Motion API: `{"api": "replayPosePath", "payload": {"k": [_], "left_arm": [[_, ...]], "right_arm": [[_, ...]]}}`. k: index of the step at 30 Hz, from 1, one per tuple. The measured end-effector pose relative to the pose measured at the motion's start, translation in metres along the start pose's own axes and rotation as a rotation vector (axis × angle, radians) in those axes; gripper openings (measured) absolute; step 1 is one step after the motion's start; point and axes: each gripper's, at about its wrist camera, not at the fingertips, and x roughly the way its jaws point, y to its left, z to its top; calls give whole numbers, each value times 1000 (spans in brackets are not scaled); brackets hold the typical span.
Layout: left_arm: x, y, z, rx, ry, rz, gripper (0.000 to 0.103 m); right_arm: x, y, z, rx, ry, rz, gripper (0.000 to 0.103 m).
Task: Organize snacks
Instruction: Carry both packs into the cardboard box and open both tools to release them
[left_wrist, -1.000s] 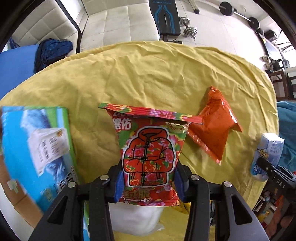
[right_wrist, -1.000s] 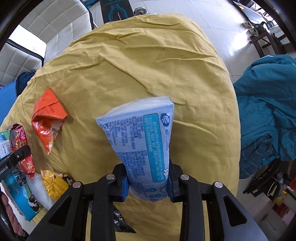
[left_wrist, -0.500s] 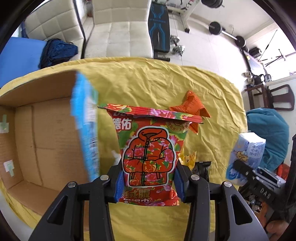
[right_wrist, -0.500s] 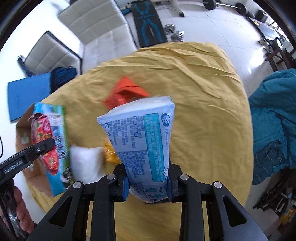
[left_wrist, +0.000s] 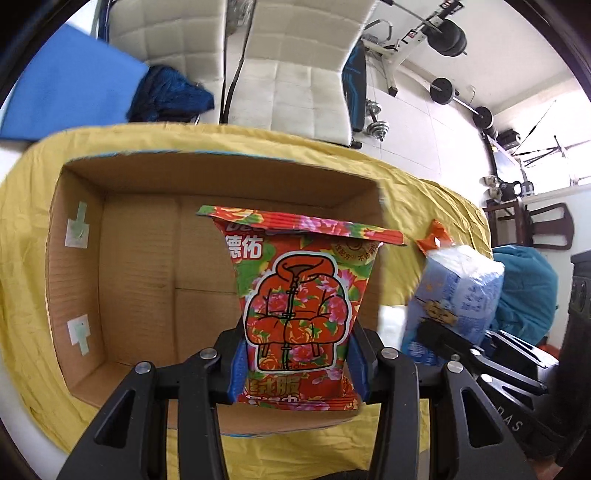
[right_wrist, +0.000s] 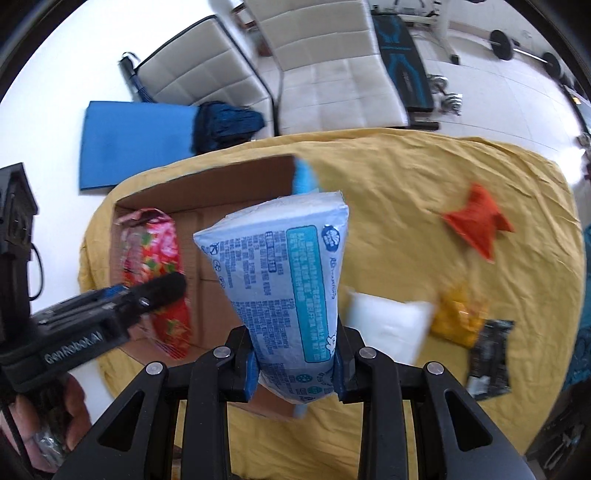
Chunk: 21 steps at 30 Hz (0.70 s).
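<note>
Left hand-held gripper clamped on red floral snack bag, hanging over the open cardboard box; lower before you let go. Right hand-held gripper grasping blue packet beside the box; keep it clear

Glossy printed foil snack bag, matt corrugated cardboard box, wrinkled yellow cloth, shiny plastic pack

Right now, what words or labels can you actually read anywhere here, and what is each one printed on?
"德佑": on the red flowered snack bag in the left gripper.
"绒服": near that bag's bottom edge.
"GenRobot.AI": on the left gripper's body, seen from the right wrist view.
"DAS": on the right gripper's body, partly cut off.
Fine print on the pale blue pack: too small to read.
</note>
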Motion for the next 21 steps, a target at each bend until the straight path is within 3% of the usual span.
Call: {"api": "replayPosePath", "payload": {"k": [6, 11, 16, 21], "left_arm": [[15, 69, 23, -59, 60, -53, 41], [53, 109, 45, -105, 138, -95, 41], [89, 123, 59, -97, 216, -154, 41], [111, 116, 66, -59, 264, -161, 42]], "right_arm": [[66, 55, 28, -23, 57, -29, 32], [116, 66, 43, 11, 100, -42, 32], [154, 65, 50, 1, 126, -75, 32], [169, 65, 57, 14, 120, -88, 35]]}}
